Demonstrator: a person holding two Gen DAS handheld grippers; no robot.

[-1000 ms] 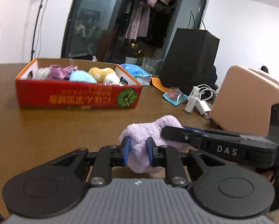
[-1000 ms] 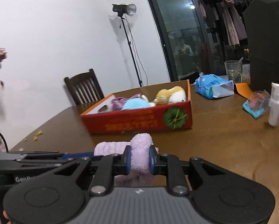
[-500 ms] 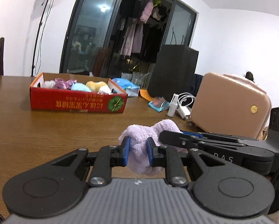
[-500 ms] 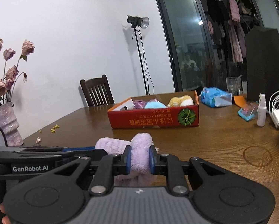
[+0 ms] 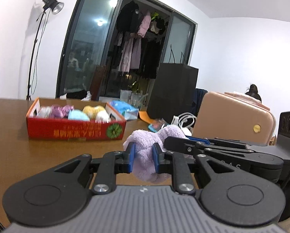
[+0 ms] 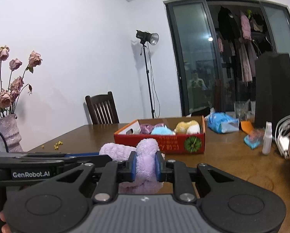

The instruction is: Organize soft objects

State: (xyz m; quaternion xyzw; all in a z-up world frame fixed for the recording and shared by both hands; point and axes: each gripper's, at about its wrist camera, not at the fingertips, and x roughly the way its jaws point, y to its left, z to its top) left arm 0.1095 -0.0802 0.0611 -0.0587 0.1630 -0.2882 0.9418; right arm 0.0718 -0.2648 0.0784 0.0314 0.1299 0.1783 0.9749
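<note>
left gripper (image 5: 144, 156) — clamped on lilac plush cloth (image 5: 145, 155) | red box (image 5: 75, 131) behind

Bright, even room light; fisheye-bent edges, background perhaps slightly blurred.

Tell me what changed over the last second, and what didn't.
Both hand-held grippers rose and drew back from the red box, carrying the purple fluffy cloth with them: the box looks smaller and farther in both views, and more wall and ceiling show. Unchanged: the left hand-held gripper and right hand-held gripper each stay shut on the cloth; the soft toys remain in the box.
</note>
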